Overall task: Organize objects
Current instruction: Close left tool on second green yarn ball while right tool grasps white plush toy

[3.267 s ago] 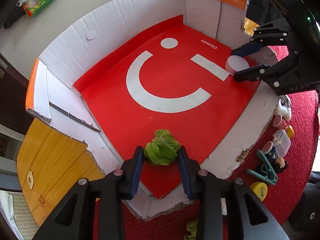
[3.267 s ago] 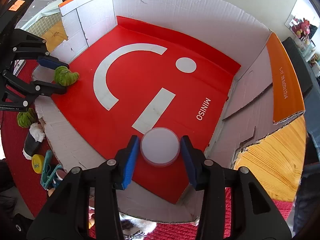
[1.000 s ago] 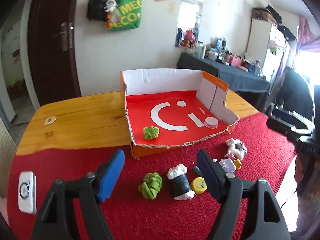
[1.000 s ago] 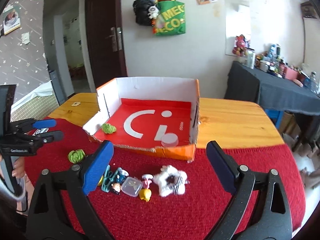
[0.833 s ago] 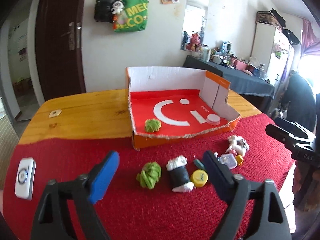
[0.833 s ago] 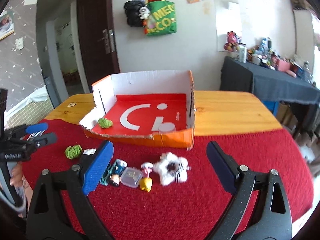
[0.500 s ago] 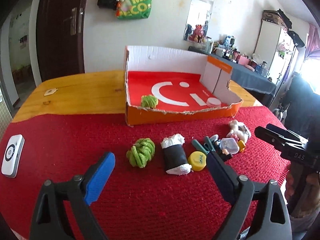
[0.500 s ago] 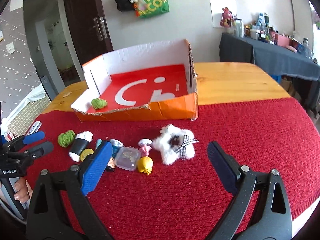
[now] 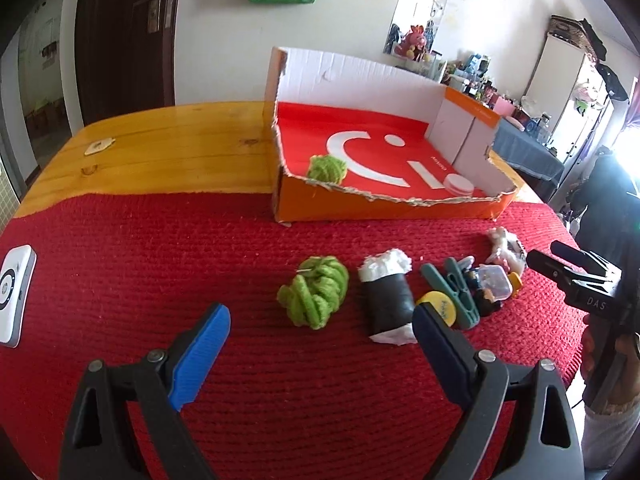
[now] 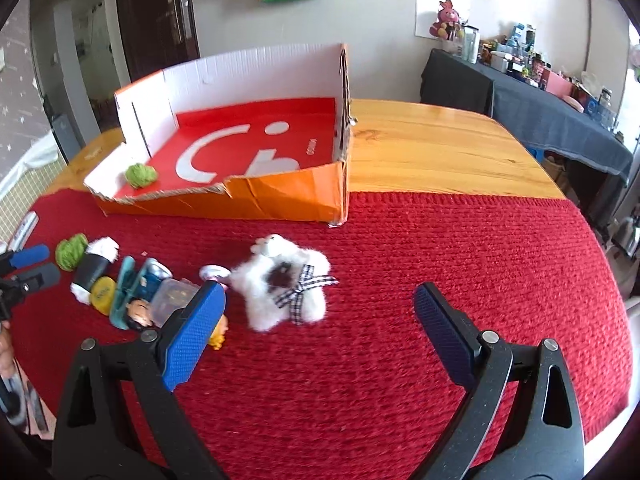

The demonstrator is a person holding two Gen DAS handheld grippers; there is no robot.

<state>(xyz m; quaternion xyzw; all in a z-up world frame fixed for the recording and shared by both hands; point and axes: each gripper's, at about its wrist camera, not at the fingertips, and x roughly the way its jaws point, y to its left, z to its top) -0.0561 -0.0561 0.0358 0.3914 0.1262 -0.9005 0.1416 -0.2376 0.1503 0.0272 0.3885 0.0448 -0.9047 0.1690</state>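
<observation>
The left gripper [image 9: 320,320] hung over the red knitted tabletop cloth [image 9: 160,264], jaws just widened and empty — a green yarn ball [image 9: 314,298] lay beyond them. The right gripper [image 10: 320,308], jaws wide and empty, faced a white fluffy plush toy [image 10: 286,286]; a second yarn ball [image 9: 327,168] sat near-left inside the red-floored cardboard box [image 9: 384,208].

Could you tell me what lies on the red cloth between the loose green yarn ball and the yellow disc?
A black roll with white ends lies between the green yarn ball and the yellow disc; the left wrist view shows it clearly.
</observation>
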